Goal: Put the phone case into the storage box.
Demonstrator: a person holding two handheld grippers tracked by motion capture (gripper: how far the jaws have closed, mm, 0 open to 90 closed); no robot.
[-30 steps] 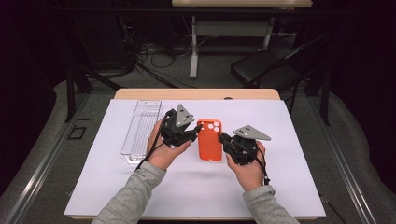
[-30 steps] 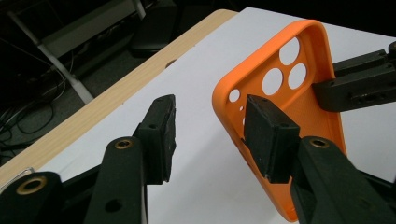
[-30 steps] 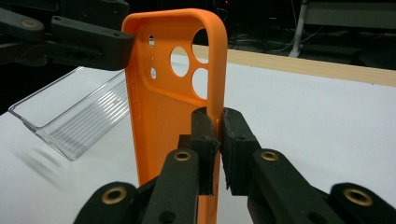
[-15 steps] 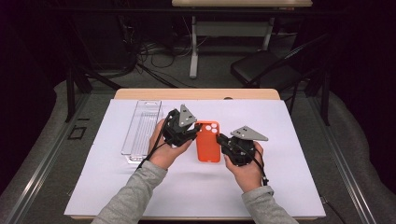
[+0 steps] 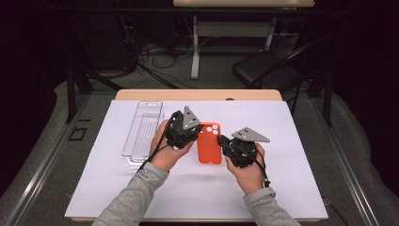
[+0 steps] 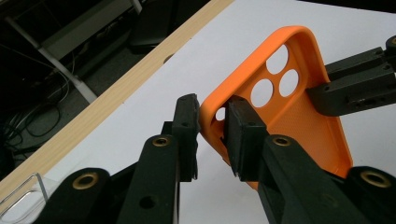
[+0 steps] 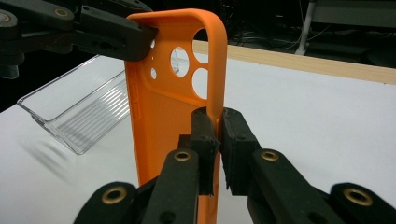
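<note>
So the orange phone case (image 5: 209, 149) is pinched between both tools, long axis running near-to-far: left tool (image 6: 212, 128) just closed on its left edge, right tool (image 7: 217, 140) clamped on its right.

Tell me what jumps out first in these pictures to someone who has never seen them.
The bright orange phone case stands out at the middle of the white sheet, pinched on either long side by the left tool and the right tool, whose black jaws clamp its rim; the left tool's jaws have just been closing on it. Left of it lies a clear plastic tray.
</note>
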